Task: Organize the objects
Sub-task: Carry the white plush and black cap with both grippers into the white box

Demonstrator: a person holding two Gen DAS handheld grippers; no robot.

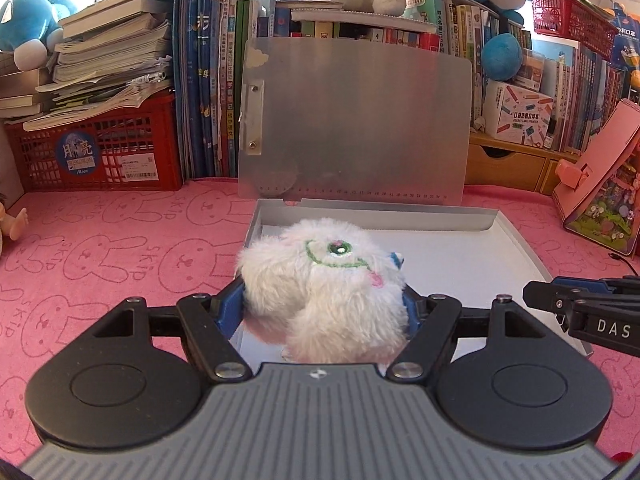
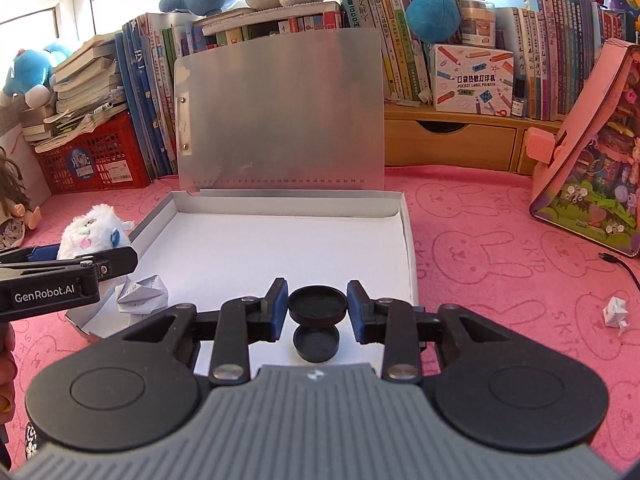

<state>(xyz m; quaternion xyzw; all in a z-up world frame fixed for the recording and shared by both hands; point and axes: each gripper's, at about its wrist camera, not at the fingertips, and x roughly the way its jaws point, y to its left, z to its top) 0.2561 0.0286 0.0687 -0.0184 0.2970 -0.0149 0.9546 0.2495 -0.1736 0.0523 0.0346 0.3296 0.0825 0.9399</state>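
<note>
Left gripper (image 1: 324, 308), clamped on white plush toy (image 1: 320, 280), and right gripper (image 2: 317, 308), clamped on black round cap (image 2: 317, 304), carry both over the open box (image 2: 408, 240); next, lower and release.

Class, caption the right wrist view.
Right gripper clamps a black round lid above the open white box.

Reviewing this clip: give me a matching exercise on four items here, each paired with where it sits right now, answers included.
Items:
1. fluffy white plush toy
2. small black round container
3. crumpled white paper ball
4. folded white paper piece

Places:
A. on the pink rabbit-print cloth, outside the box
B. between the left gripper fingers
C. inside the shallow white box, near corner
D. between the right gripper fingers

Pairs: 1-B, 2-D, 3-C, 4-A
</note>
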